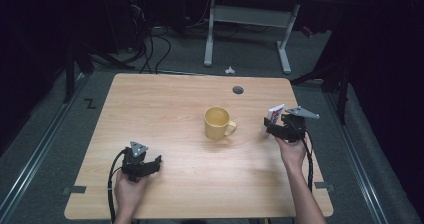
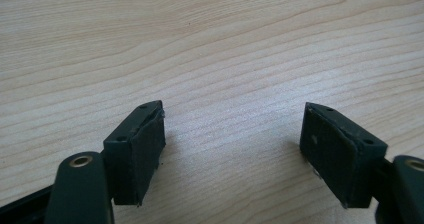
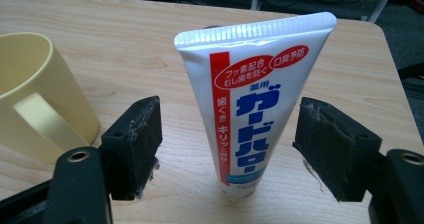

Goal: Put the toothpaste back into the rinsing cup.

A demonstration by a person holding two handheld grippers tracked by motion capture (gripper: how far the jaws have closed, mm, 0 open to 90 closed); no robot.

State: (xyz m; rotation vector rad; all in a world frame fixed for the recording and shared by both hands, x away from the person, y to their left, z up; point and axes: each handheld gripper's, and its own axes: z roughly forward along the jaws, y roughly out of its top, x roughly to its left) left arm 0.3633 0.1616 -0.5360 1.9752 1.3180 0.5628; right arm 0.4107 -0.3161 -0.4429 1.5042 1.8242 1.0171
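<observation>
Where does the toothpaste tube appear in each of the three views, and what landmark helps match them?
High view: toothpaste tube stands right of centre, at the right claw.
Left gripper view: bare wooden table between the open left claw.
Right gripper view: tube centre frame, upright between the claw's open jaws, neither pad touching.
Shared landmark: the yellow mug, left of the tube in the high and right gripper views.

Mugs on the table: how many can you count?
1. The yellow mug stands near the middle of the table, handle toward the right claw, which sits open around an upright toothpaste tube.
</observation>
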